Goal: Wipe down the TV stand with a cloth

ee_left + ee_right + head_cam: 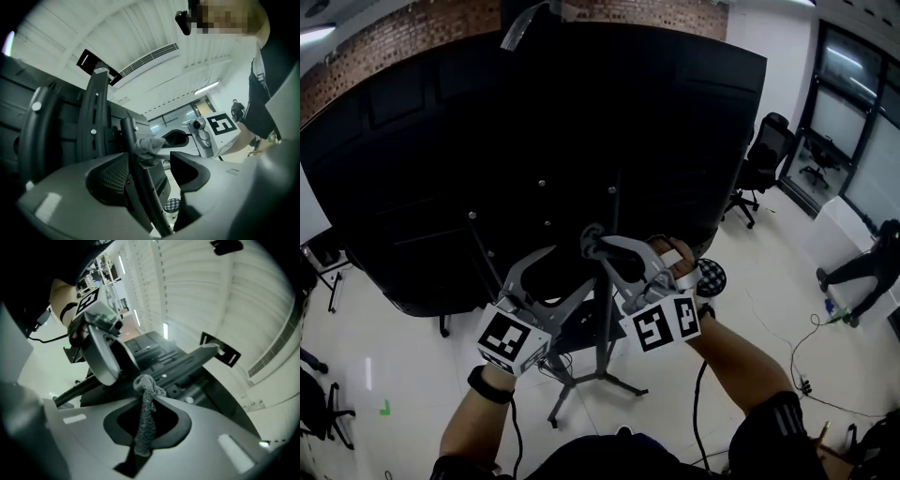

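Observation:
The back of a large black TV (534, 141) on a wheeled metal stand (605, 328) fills the head view. My right gripper (605, 251) is shut on a grey cloth (592, 242) and holds it against the stand's upright bar just under the TV. In the right gripper view the cloth (145, 423) hangs bunched between the jaws of that gripper (146, 399). Just left of it, my left gripper (546, 277) is open. In the left gripper view a black stand bar (140, 187) runs between the jaws of that gripper (150, 164), and the cloth (147, 145) is pressed on the bar.
Black office chairs (764, 155) stand at the right by glass walls. A person (862, 272) is at the far right. Cables (797, 356) trail over the white floor. A checkered round object (711, 277) lies near my right hand. Another chair (319, 403) is at the lower left.

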